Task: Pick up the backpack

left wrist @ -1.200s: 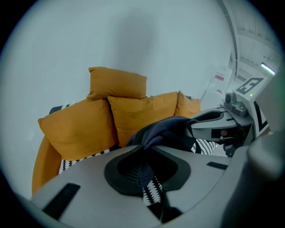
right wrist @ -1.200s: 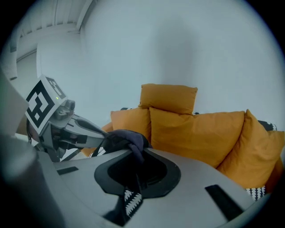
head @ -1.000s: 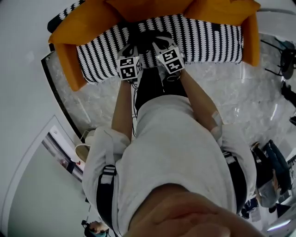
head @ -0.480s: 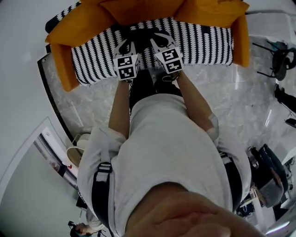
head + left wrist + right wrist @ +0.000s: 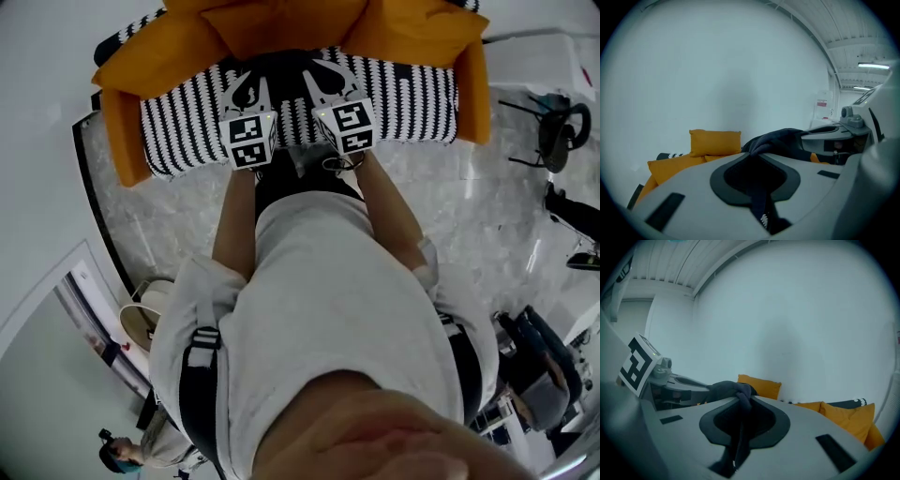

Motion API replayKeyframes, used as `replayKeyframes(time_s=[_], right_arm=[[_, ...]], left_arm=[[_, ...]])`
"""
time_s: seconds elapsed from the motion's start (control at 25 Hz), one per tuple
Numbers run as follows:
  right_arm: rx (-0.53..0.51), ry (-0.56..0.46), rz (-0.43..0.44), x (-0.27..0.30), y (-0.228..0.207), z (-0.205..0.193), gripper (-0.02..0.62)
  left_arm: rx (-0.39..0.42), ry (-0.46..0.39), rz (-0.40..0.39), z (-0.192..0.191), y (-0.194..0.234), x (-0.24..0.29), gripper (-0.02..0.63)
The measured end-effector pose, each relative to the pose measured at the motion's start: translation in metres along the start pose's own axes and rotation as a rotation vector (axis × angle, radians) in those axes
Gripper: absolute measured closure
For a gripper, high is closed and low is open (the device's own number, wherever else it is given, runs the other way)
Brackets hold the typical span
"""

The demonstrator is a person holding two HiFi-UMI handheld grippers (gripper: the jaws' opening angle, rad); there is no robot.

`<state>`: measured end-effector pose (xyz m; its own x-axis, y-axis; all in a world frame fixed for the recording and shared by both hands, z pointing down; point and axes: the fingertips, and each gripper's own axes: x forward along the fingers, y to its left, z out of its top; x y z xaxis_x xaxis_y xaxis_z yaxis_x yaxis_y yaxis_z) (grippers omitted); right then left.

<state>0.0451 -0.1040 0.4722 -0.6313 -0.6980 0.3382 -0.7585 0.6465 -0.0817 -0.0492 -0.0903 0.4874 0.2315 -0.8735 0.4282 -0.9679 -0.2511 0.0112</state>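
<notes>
- Backpack (image 5: 785,139) was held over the sofa (image 5: 403,94) seat, with a dark strap (image 5: 761,208) pinched in both the left gripper (image 5: 757,157) and the right gripper (image 5: 740,401).
- The thin strap might slide out under the load, dropping it onto the sofa.
- Only the head view showed the seat below; the gripper views showed the pinches.

Orange sofa (image 5: 122,141) with black-and-white striped seat cushion (image 5: 187,131), top centre. Grey marble floor (image 5: 469,216) centre right. Plain white wall (image 5: 717,70); ceiling strip lights (image 5: 873,66) upper right.

Between left hand-held gripper (image 5: 248,86) and right hand-held gripper (image 5: 322,80) the backpack (image 5: 780,140), seemingly above sofa seat (image 5: 412,94), cushions (image 5: 272,23) behind.
</notes>
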Motion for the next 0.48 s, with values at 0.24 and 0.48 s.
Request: replayKeyframes(time_s=[0.24, 0.48], right_arm=[[-0.009, -0.074, -0.034, -0.032, -0.01, 0.033, 0.536], [-0.016, -0.147, -0.074, -0.058, -0.017, 0.065, 0.537]], left_arm=[[0.019, -0.076, 0.015, 0.039, -0.022, -0.012, 0.563], [0.049, -0.127, 0.002, 0.07, -0.04, -0.027, 0.565]])
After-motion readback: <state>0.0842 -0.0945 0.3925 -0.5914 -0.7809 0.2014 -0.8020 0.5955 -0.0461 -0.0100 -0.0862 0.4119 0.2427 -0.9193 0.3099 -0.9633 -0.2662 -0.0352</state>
